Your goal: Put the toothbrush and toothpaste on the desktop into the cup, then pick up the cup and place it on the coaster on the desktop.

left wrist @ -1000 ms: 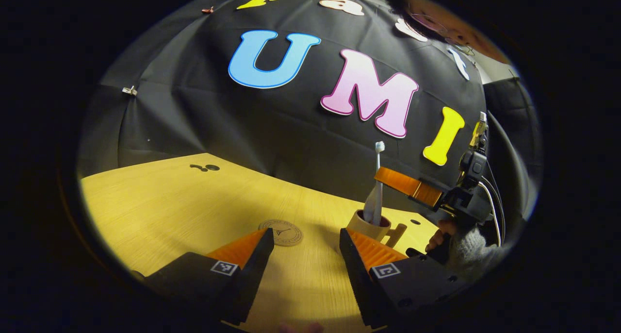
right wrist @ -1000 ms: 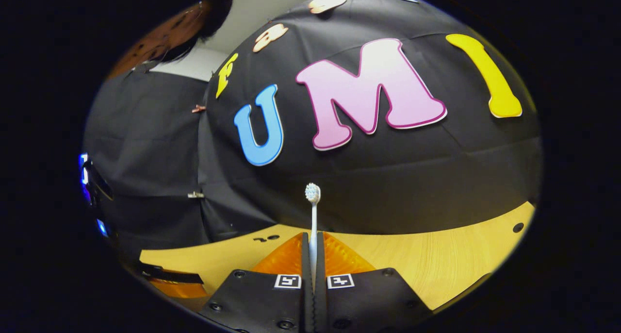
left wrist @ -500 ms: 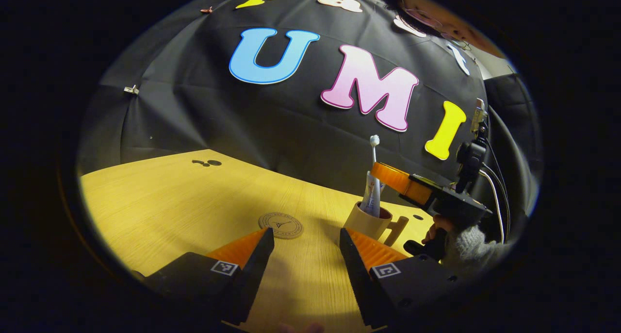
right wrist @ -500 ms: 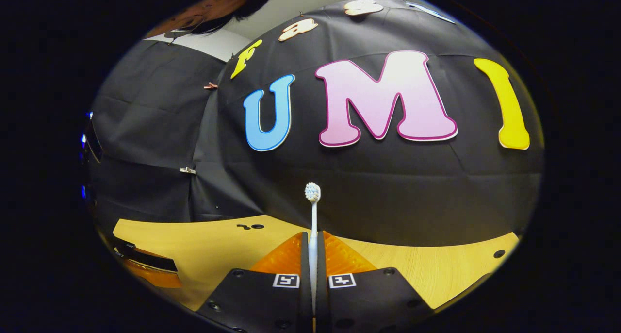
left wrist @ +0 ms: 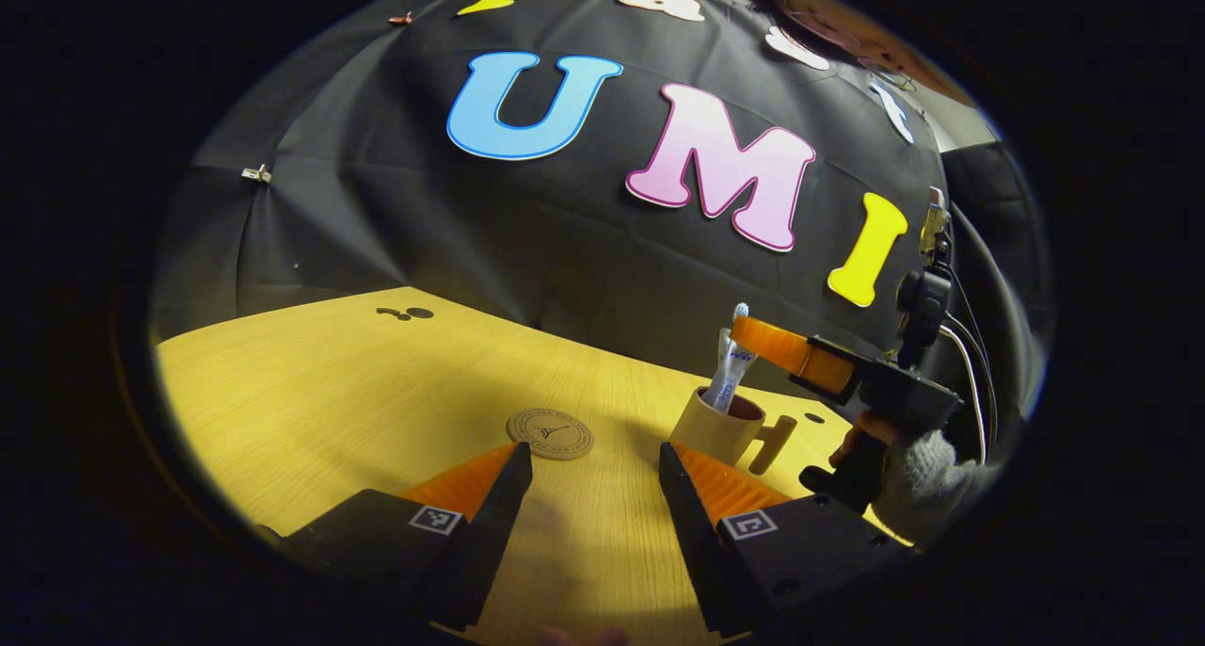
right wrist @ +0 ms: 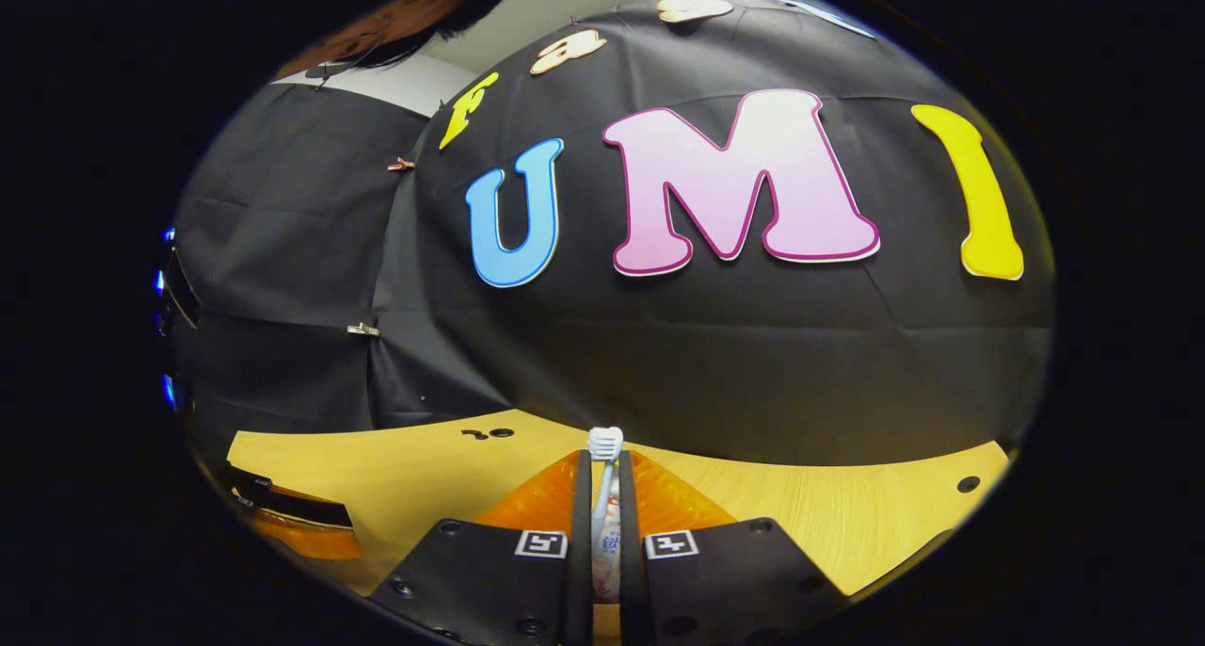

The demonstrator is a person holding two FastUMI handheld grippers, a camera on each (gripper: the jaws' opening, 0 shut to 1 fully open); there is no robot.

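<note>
Wooden desktop (left wrist: pixel 329 392) has the cup (left wrist: pixel 713 427) holding toothpaste (left wrist: pixel 727 380) and the toothbrush (right wrist: pixel 603 458), which sits between the right gripper (right wrist: pixel 602 472) fingers, barely parted, while the left gripper (left wrist: pixel 593 467) hangs wide open and empty near the coaster (left wrist: pixel 550 433).

Above cup (left wrist: pixel 715 429): blocked by the right gripper (left wrist: pixel 753 340), toothbrush (left wrist: pixel 739 313) and toothpaste (left wrist: pixel 727 378).
Coaster (left wrist: pixel 550 433): bare, open desktop (left wrist: pixel 329 392) towards the left edge.
Cup to coaster: gap looks passable.
</note>
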